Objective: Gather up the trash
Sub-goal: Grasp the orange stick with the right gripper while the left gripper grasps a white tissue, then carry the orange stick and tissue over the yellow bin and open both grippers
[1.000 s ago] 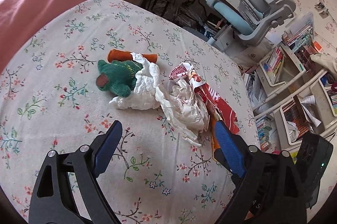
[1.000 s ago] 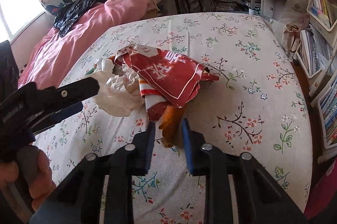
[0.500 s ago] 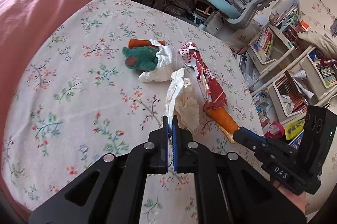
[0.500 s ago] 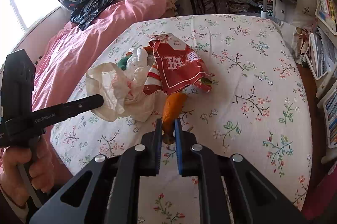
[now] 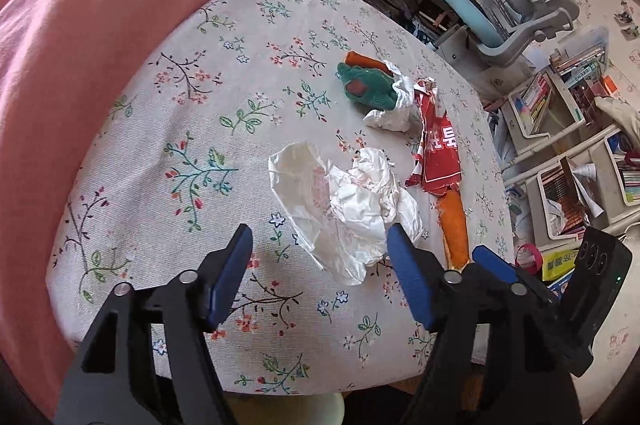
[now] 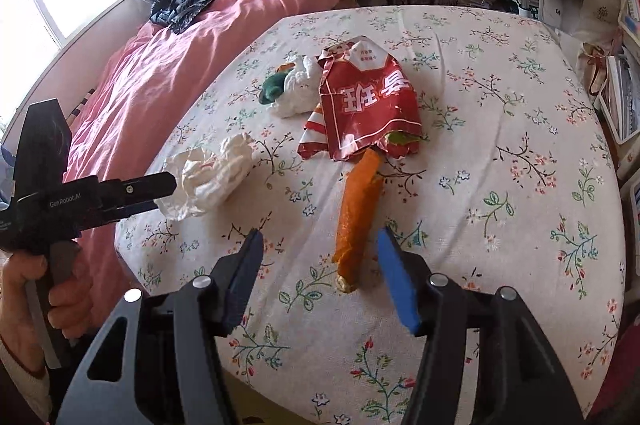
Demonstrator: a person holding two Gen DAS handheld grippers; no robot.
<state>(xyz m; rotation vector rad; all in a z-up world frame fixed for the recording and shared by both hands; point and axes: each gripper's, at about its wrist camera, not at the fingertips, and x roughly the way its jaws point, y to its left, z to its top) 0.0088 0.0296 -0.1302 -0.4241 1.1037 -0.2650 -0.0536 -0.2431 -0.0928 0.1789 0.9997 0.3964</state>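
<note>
- Left gripper [image 5: 320,265]: jaws opening, wide, nothing pinched. White bag [image 5: 344,209] just ahead on the bed [image 5: 168,129], crumpled, near edge reaching in between the tips.
- Right gripper [image 6: 320,269]: jaws opening, about half spread, pads clear of the orange wrapper [image 6: 358,217]. Wrapper end lying loose between the tips, far end tucked under the red packet [image 6: 366,105].
- More trash farther back: white wad [image 6: 296,93] touching a green knit thing [image 6: 274,87].
- No bin visible in either view; drop point unknown.
- Risks:
  - Bag thin and slack: likely to pinch one layer only, then slip or tear on lift.
  - Bag close to bed edge: a nudge from a pad could push it off to the floor.
  - Pulling orange wrapper likely to drag the red packet along, or spill whatever sits under it.
  - Pads pressing into soft sheet: could snag fabric with the trash.
  - Grippers side by side, near each other: collision possible if both close in together.
  - Green knit thing maybe not trash; mis-grab possible with the wad touching it.
</note>
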